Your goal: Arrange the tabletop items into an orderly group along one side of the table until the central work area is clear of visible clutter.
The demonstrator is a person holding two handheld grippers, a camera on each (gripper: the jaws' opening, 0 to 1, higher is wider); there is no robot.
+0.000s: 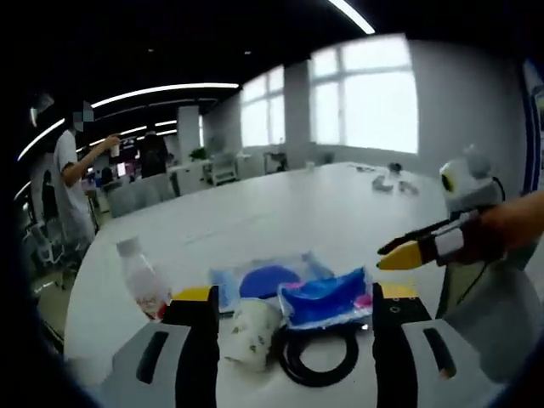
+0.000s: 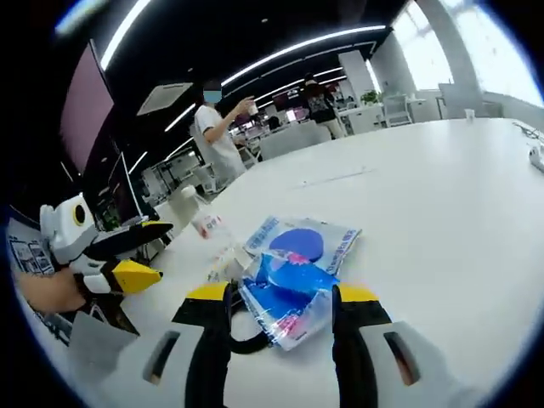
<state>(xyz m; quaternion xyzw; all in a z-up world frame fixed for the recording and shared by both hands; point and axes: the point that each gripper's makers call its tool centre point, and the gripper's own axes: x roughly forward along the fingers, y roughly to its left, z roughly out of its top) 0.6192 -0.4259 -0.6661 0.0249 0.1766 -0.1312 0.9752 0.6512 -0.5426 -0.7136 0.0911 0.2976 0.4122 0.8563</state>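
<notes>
Two grippers, fingers spread, empty: your left gripper [image 1: 293, 319] frames a paper cup [image 1: 251, 333], black ring [image 1: 319, 357] and blue bag [image 1: 327, 297]; your right gripper [image 2: 280, 319] frames that bag on the counter [image 2: 442, 195], bottle [image 1: 143, 279] beyond the left finger.

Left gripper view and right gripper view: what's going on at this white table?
A person holds a gripper in each hand over a cluster of items near the edge of the large white table. Both the left gripper and the right gripper are open, holding nothing. Between them lie a crumpled blue plastic pouch, a black ring-shaped band, a flat blue-and-white packet, a white crumpled paper wad and a clear plastic bottle lying on its side. Nothing is grasped yet.
</notes>
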